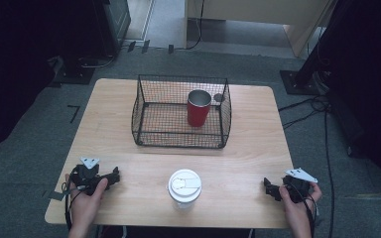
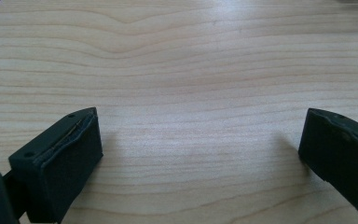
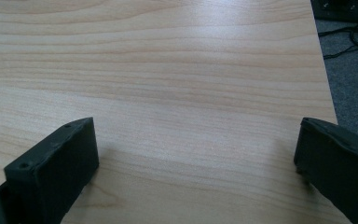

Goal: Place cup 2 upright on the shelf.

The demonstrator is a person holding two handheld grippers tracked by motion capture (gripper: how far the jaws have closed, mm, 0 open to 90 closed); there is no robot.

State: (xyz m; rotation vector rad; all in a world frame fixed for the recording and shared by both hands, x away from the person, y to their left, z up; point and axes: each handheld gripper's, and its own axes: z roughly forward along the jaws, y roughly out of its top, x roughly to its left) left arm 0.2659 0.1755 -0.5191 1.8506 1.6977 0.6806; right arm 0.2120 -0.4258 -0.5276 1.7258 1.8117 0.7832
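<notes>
Nothing seems begun: the left gripper (image 1: pixel 113 174) at seven o'clock and right gripper (image 1: pixel 269 186) at five rest wide-jawed and empty on the pale wooden table (image 1: pixel 258 124), flanking the white lidded paper cup (image 1: pixel 184 188) at six, likely next to be grasped and carried toward the black wire basket (image 1: pixel 149 136) at twelve holding a red metal tumbler (image 1: pixel 198 108).

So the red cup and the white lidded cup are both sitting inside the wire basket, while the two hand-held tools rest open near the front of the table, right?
Not quite. In the high view, only the red cup stands inside the wire basket. The white lidded cup stands outside it, on the table near the front edge, between the left gripper and the right gripper. The rest holds: both grippers rest near the front with jaws open.
</notes>
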